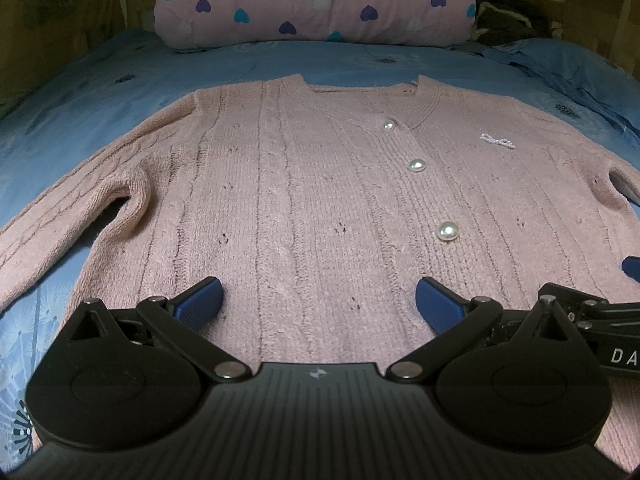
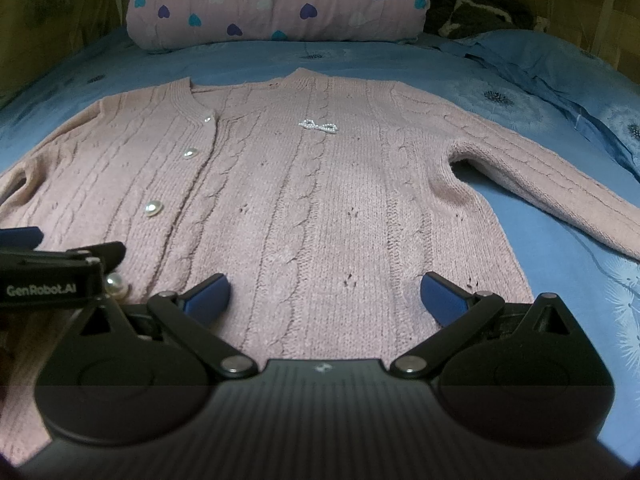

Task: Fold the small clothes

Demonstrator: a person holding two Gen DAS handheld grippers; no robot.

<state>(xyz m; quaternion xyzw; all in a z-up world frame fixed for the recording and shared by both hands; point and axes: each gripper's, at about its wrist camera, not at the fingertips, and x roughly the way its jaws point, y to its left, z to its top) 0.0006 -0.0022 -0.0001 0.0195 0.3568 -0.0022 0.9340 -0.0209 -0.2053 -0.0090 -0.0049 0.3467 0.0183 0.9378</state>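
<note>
**Both of your grippers hang open over the cardigan's hem**

Your left gripper sits low over the bottom of the pink cardigan, its blue fingers spread wide with nothing between them. Your right gripper does the same just beside it, fingers equally far apart and empty. You cannot tell from either view whether the fingertips touch the knit or hover just above it.

The cardigan lies flat and face up on the blue bedsheet, neckline pointing away from you, buttoned down the front with pearl buttons. A small beaded bow sits on its chest.

Much is cut off. The hem itself is hidden under both gripper bodies. The left sleeve runs out of the left wrist view before its cuff, and the right sleeve leaves the right wrist view the same way. In the right wrist view your left gripper covers part of the lowest button.

At the head of the bed a pink heart-print quilt is cropped at the top. The dark bundle beside it is too dim to identify.
</note>
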